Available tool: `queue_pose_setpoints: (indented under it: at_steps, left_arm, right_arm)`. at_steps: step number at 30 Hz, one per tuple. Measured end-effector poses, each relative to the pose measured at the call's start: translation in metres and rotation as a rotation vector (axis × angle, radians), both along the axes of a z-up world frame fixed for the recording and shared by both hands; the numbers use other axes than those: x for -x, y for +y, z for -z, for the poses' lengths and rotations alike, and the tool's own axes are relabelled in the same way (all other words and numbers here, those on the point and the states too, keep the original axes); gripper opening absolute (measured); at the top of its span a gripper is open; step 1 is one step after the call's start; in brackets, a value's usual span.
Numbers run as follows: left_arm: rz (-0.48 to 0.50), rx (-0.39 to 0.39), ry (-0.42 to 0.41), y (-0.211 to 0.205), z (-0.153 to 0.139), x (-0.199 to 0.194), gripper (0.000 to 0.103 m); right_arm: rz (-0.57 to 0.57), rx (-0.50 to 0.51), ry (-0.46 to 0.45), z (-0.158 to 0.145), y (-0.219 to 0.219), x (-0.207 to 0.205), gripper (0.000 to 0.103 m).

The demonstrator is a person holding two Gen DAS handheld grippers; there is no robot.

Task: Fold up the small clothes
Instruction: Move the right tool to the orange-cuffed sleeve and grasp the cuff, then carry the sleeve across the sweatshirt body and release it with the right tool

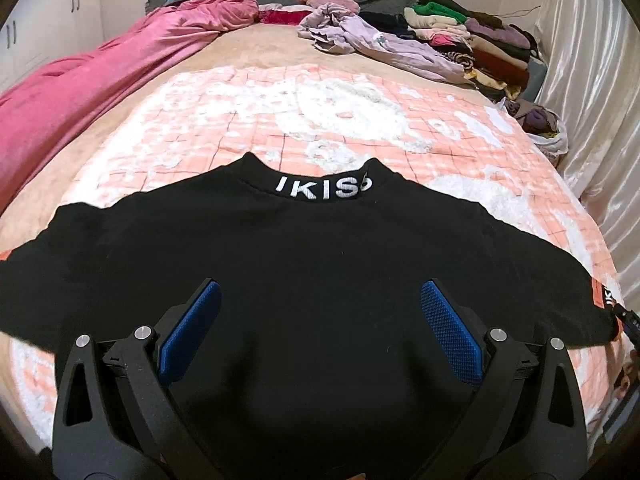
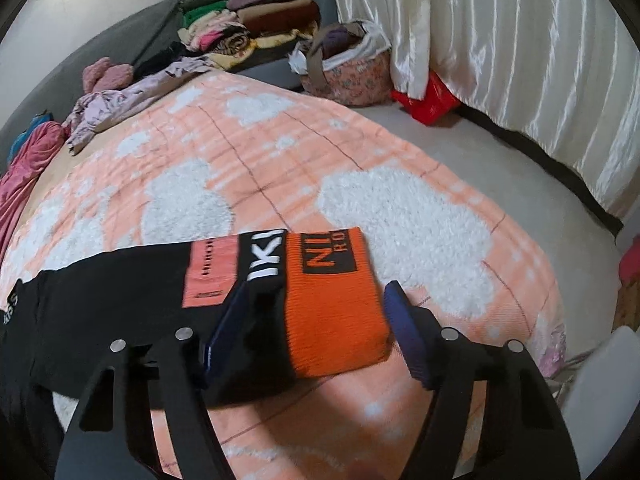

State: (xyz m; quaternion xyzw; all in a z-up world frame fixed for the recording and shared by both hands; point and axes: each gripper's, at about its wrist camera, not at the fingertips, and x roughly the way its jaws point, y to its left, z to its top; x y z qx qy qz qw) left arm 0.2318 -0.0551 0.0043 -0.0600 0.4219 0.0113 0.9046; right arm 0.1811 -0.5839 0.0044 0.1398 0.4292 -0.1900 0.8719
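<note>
**Both fingers wide over a flat black top**

Our left fingers [image 1: 320, 312] stand wide apart, holding nothing, above the middle of the black top [image 1: 304, 264]. Our right fingers [image 2: 316, 308] are just as wide and empty, straddling the orange cuff [image 2: 332, 300] at the sleeve end; we cannot tell if they touch it.

The top lies spread flat on the blanket [image 1: 248, 108], collar [image 1: 324, 188] away from us, sleeves out to either side. We judge it light, soft and limp: it will sag and drag once lifted, so a pinch at an edge suits it better than one mid-panel. The ribbed cuff looks thicker and should give a firm hold for bringing the sleeve across the body.

Further out, a floral bag [image 2: 352, 76] beside the bed holds dark and purple cloth under a white liner. Folded clothes [image 1: 476, 40] are stacked at the bed's far corner, with a crumpled lilac garment [image 1: 380, 40] near them.
</note>
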Motion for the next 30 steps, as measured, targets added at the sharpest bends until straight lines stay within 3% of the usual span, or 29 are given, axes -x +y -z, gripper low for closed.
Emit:
queue_pose_setpoints:
  at_steps: [4, 10, 14, 22, 26, 30]
  left_arm:
    - [-0.018, -0.037, -0.01, 0.0, 0.008, -0.009, 0.094]
    - [-0.026, -0.017, 0.004, 0.021, 0.033, -0.009, 0.094]
    - [-0.034, -0.012, 0.017, 0.035, 0.046, -0.009, 0.094]
    - [-0.023, -0.017, -0.015, 0.049, 0.045, 0.001, 0.094]
    - [-0.016, -0.043, -0.047, 0.047, 0.038, 0.007, 0.094]
    - [0.008, -0.015, -0.067, 0.047, 0.034, 0.011, 0.094]
  right_arm:
    - [0.046, -0.142, 0.025, 0.02, -0.022, -0.006, 0.066]
    - [-0.009, -0.167, -0.013, 0.016, -0.015, -0.003, 0.032]
    - [-0.021, -0.181, -0.06, 0.008, -0.004, 0.004, 0.021]
    - [-0.1, -0.145, -0.171, -0.036, 0.038, 0.006, 0.019]
    - [-0.188, -0.162, -0.229, -0.06, 0.072, 0.004, 0.018]
    - [-0.3, -0.197, -0.253, -0.076, 0.114, -0.006, 0.018]
